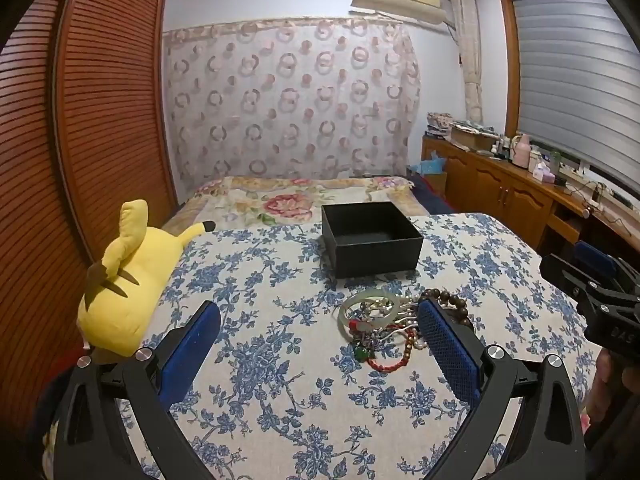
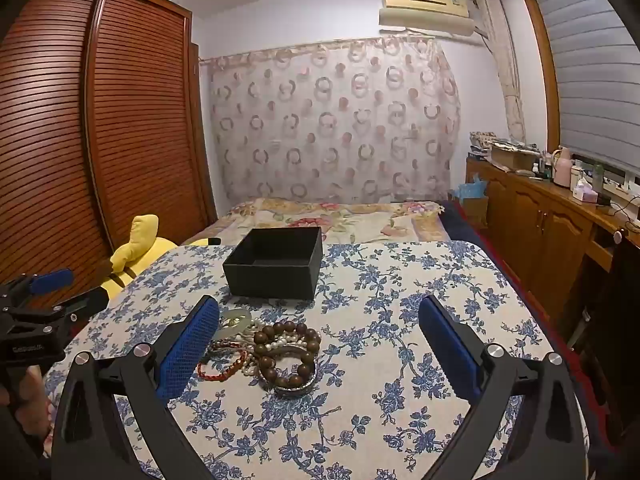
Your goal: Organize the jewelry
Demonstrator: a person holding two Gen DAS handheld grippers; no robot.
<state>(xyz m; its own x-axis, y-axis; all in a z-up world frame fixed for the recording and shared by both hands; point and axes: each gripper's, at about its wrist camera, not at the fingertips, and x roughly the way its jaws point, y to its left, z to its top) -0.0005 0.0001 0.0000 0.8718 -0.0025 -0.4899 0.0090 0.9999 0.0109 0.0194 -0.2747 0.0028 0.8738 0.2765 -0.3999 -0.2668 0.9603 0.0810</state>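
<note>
A pile of jewelry (image 1: 384,328) lies on the blue-flowered cloth: a pale jade bangle (image 1: 370,306), a red bead bracelet (image 1: 384,364), a brown wooden bead bracelet (image 2: 286,354) and pearls. An open, empty black box (image 1: 372,238) stands just behind it, also in the right wrist view (image 2: 276,262). My left gripper (image 1: 320,340) is open, its right finger beside the pile. My right gripper (image 2: 320,340) is open, its left finger beside the pile. Both hover above the cloth and hold nothing.
A yellow plush toy (image 1: 124,280) lies at the table's left edge. A bed with a floral cover (image 1: 304,198) lies behind the table. A wooden wardrobe (image 1: 80,100) stands to the left, a low wooden cabinet (image 2: 552,224) with clutter to the right.
</note>
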